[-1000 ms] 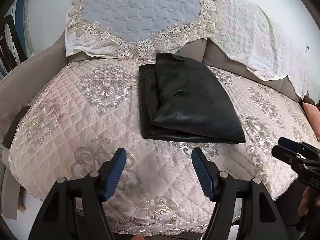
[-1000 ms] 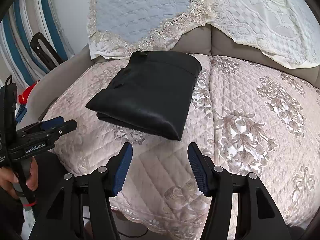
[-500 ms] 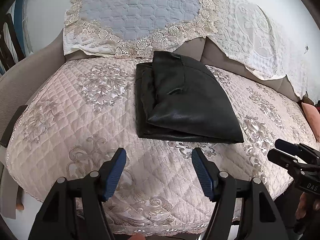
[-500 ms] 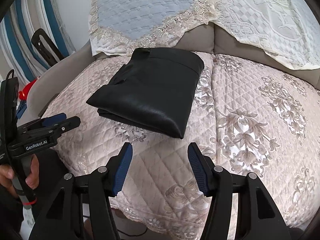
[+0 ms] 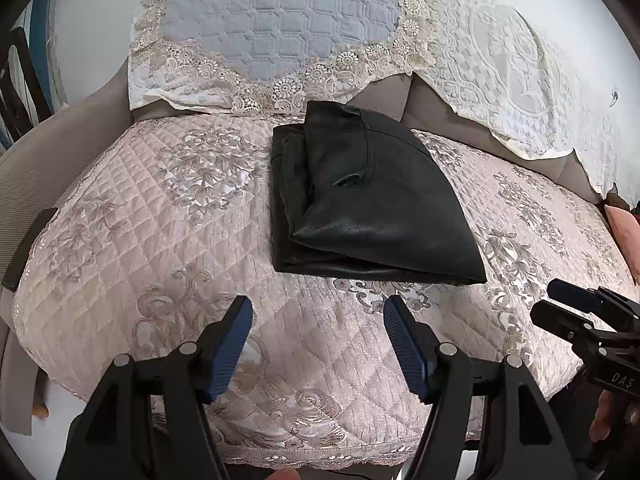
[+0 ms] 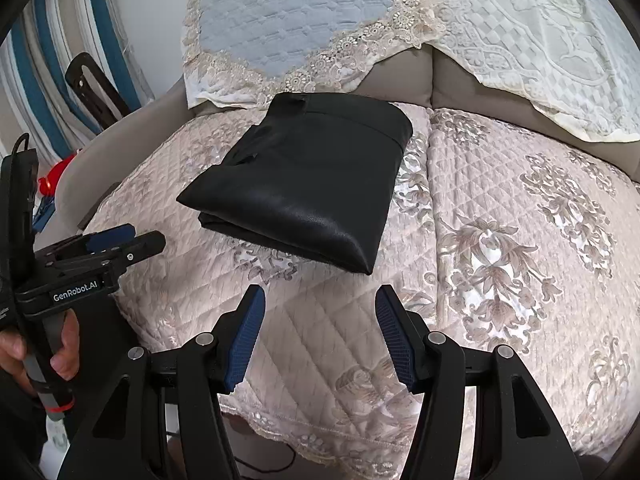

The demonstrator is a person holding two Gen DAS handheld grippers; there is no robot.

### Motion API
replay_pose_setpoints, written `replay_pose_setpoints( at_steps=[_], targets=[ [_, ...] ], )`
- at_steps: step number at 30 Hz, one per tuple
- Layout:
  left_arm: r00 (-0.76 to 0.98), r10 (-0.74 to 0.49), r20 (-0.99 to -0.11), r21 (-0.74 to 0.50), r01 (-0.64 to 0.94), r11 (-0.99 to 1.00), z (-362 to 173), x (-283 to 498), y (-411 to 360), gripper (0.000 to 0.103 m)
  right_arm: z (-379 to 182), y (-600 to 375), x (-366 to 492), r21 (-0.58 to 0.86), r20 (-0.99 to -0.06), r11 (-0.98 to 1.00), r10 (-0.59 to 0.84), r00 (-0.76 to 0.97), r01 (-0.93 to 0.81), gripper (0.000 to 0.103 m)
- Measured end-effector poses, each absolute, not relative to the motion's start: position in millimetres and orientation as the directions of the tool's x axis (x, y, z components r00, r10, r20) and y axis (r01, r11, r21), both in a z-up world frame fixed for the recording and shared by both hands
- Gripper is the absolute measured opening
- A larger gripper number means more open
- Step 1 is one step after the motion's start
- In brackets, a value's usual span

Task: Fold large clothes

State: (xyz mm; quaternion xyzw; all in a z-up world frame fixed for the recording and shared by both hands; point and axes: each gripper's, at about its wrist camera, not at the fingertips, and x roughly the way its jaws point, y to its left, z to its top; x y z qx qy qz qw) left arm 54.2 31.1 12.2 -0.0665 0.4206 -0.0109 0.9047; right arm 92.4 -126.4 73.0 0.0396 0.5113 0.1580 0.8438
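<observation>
While the folded black garment [image 5: 372, 204] lies on the quilted sofa cover [image 5: 160, 240] near the backrest, we hold the left gripper [image 5: 318, 344] and right gripper [image 6: 320, 334] short of it, jaws parted and gripping nothing, above the cover's front edge.

A home living room is showing itself: a sofa [image 5: 60, 168] wearing a quilted floral cover [image 5: 160, 240], lace throws [image 6: 540, 40] draping its backrest.

Light: bright, even, diffuse; source unseen.
Shadows: soft and faint.
Glare: sheen on the black garment [image 5: 384, 216].
Focus: sharp.
Edges: strong fisheye curving, dark corners.
</observation>
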Motion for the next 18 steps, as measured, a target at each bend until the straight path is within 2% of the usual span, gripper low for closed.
replay_pose_setpoints(
  at_steps=[18],
  targets=[
    [0.639,-0.061,-0.767,-0.110,-0.038,0.993,10.7,52.1,28.1,0.070,73.7,-121.6,89.9,0.227,-0.851,0.945,0.311,0.424,-0.236,0.058]
  ],
)
